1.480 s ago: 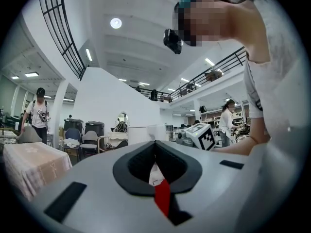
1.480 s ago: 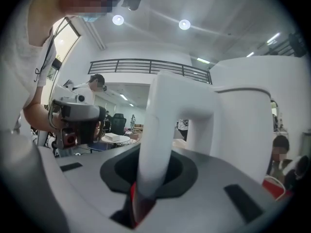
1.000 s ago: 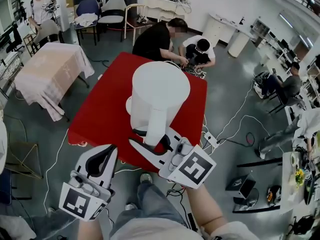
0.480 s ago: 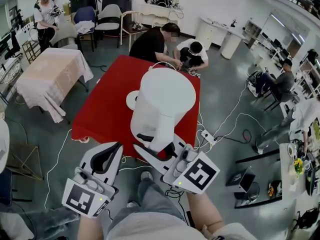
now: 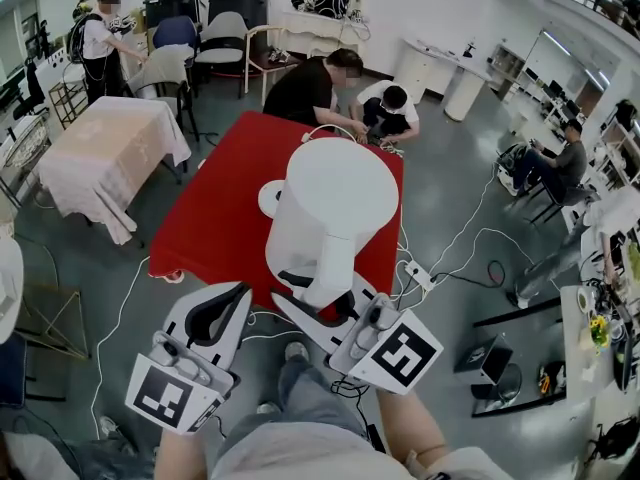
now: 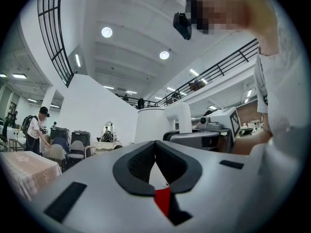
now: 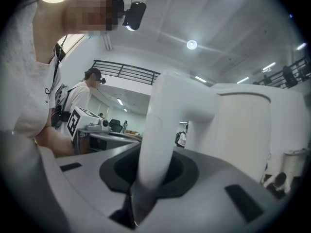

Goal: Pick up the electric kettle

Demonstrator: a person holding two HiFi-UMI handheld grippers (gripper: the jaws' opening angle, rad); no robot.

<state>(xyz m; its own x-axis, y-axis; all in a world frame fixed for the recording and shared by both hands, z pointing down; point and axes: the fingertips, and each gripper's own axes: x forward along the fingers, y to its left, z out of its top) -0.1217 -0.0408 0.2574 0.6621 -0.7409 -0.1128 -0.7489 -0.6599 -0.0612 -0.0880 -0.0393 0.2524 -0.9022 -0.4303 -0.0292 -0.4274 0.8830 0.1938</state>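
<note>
The right hand-held gripper (image 5: 315, 295) clamps the white plastic electric kettle (image 5: 330, 203) by its handle above the red-clothed table (image 5: 210, 230). The left hand-held gripper (image 5: 233, 295) is closed and empty. The table stands on a grey floor (image 5: 455, 183).

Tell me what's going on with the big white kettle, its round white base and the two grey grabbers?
white electric kettle: upright, in the air off its base, held by its handle.
round white base: bare, lying on the red table.
right gripper: shut on the kettle's handle.
left gripper: shut, empty.
</note>
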